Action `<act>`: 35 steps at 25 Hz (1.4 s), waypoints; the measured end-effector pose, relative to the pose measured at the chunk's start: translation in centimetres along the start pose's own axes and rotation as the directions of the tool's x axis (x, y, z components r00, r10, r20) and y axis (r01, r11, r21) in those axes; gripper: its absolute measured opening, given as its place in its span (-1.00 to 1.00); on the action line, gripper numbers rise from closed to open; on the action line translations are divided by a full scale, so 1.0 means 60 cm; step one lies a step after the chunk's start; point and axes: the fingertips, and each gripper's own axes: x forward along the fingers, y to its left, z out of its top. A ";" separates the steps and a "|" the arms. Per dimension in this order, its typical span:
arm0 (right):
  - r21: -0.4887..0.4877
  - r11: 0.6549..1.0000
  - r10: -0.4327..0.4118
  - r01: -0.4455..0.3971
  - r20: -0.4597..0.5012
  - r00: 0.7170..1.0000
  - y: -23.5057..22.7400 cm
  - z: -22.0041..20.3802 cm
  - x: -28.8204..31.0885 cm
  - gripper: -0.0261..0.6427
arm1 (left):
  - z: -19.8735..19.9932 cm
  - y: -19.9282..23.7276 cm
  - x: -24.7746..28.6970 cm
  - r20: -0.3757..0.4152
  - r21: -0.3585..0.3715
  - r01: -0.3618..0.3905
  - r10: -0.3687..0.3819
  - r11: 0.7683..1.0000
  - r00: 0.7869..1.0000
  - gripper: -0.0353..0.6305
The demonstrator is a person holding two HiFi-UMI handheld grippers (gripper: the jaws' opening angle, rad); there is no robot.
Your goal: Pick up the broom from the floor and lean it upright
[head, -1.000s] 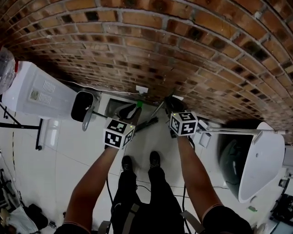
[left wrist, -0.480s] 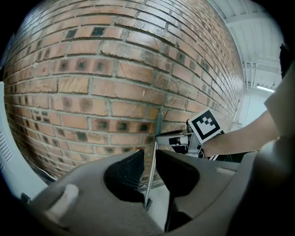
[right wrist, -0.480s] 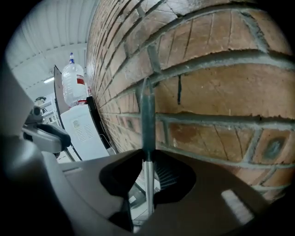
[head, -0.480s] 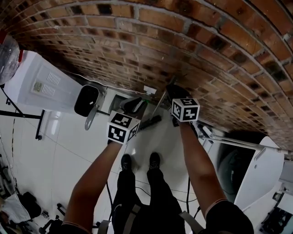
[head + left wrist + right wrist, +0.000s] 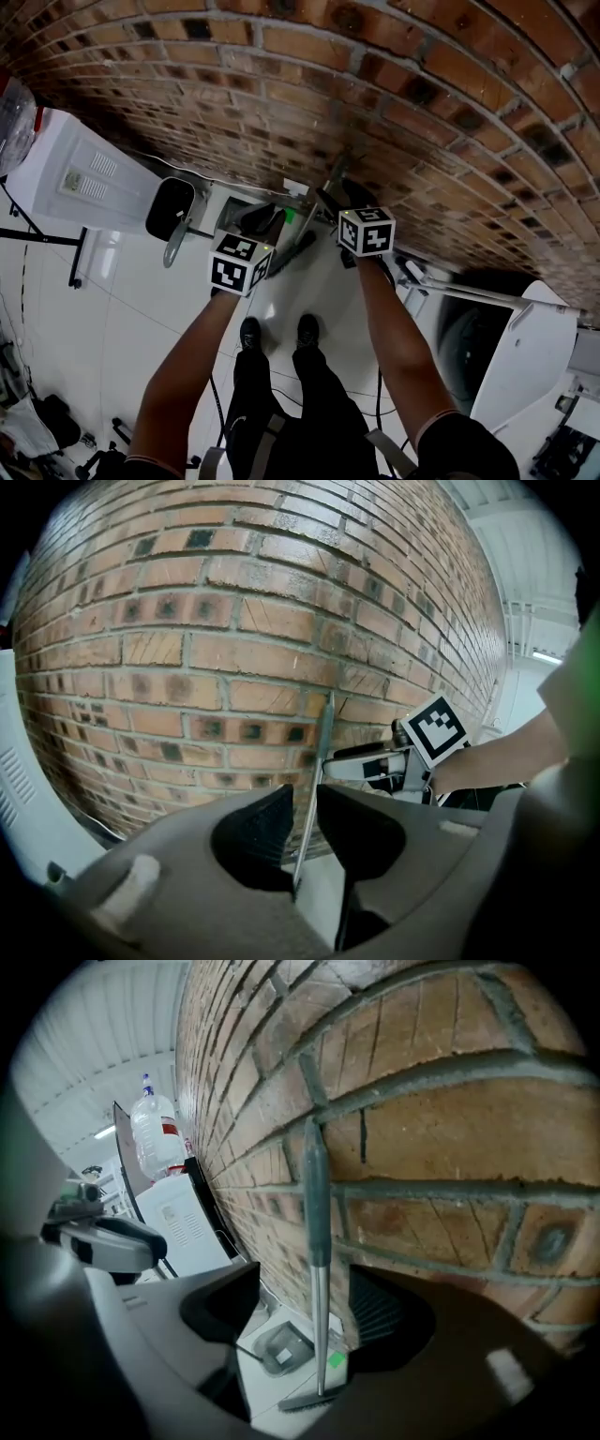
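The broom [image 5: 317, 1204] stands upright with its grey-sleeved handle against the brick wall [image 5: 375, 94] and its brush head [image 5: 309, 1399] on the floor. My right gripper [image 5: 302, 1283] is opening. Its jaws stand wide on both sides of the thin metal shaft and the pads are off it. In the head view the right gripper [image 5: 336, 199] sits at the handle [image 5: 334, 180]. My left gripper [image 5: 265, 217] is a little to the left of the broom. Its jaws [image 5: 305, 803] are only a narrow gap apart, and the shaft [image 5: 323, 742] shows through that gap farther off, not gripped.
A dustpan [image 5: 281, 1349] lies on the floor by the wall beside the brush. A white cabinet [image 5: 75, 173] with a water bottle [image 5: 155, 1124] stands at the left. A large white appliance [image 5: 525, 347] is at the right. The person's shoes [image 5: 248, 330] are on the white tiles.
Both hands have edged closer to the brick wall, and the broom handle with them. The handle now lies against the bricks.
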 end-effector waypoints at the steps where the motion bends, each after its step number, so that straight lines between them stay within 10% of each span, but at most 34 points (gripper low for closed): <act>1: 0.002 1.000 0.008 -0.008 0.004 1.000 0.004 -0.002 -0.014 -0.05 | 0.002 -0.004 -0.005 0.005 -0.002 -0.007 0.007 1.000 1.000 -0.65; 4: -0.018 0.999 0.050 -0.049 0.043 0.998 0.029 0.008 -0.072 -0.12 | 0.022 -0.021 -0.028 0.042 -0.013 -0.030 0.031 0.999 0.999 -0.65; 10: -0.163 0.978 0.159 -0.126 0.206 0.965 0.133 0.107 -0.222 -0.91 | 0.100 -0.088 -0.130 0.196 -0.043 -0.014 0.022 0.999 0.980 -0.65; 20: -0.314 0.931 0.301 -0.188 0.364 0.882 0.375 0.210 -0.447 -0.91 | 0.178 -0.187 -0.401 0.407 0.062 -0.045 0.015 0.997 0.913 -0.80; 35: -0.380 0.916 0.302 -0.130 0.436 0.848 0.548 0.201 -0.638 -0.91 | 0.175 -0.281 -0.624 0.461 0.115 -0.014 -0.041 0.993 0.887 -0.80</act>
